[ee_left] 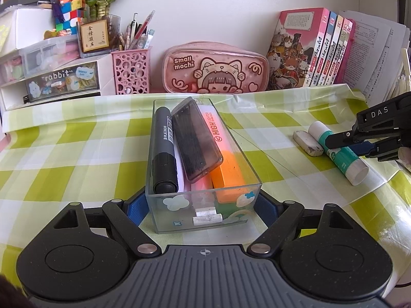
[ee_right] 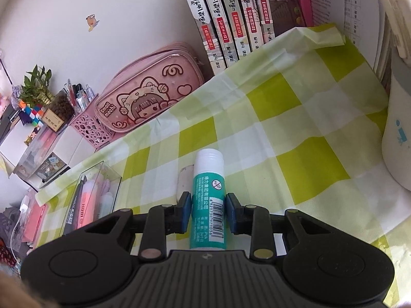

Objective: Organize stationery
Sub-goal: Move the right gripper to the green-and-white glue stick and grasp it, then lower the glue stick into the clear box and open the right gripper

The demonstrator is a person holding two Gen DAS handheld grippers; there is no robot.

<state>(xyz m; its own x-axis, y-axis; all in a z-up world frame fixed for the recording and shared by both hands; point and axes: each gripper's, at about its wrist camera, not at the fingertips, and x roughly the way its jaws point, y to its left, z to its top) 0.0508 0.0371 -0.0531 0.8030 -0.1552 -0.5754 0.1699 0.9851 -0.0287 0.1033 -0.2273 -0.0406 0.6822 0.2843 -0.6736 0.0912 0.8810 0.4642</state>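
A clear plastic box point(ee_left: 179, 213) stands on the green-check tablecloth point(ee_left: 77, 154), and my left gripper point(ee_left: 203, 205) is shut on its near end with a blue pad against each side wall. Inside it lie a black marker point(ee_left: 164, 148), a dark translucent case point(ee_left: 195, 141), pink and orange highlighters point(ee_left: 228, 169) and small white bits. To the right, a teal-and-white glue stick point(ee_right: 207, 200) lies on the cloth. My right gripper point(ee_right: 208, 210) is shut on its middle, with both blue pads against its sides. A worn white eraser point(ee_left: 307, 143) lies just left of the glue stick.
Along the wall stand a pink pencil case point(ee_left: 215, 69), a pink pen holder point(ee_left: 131, 71), a row of books point(ee_left: 316, 48) and white drawers point(ee_left: 51, 84). A white cup point(ee_right: 398, 141) stands at the far right. Loose papers lean behind the books.
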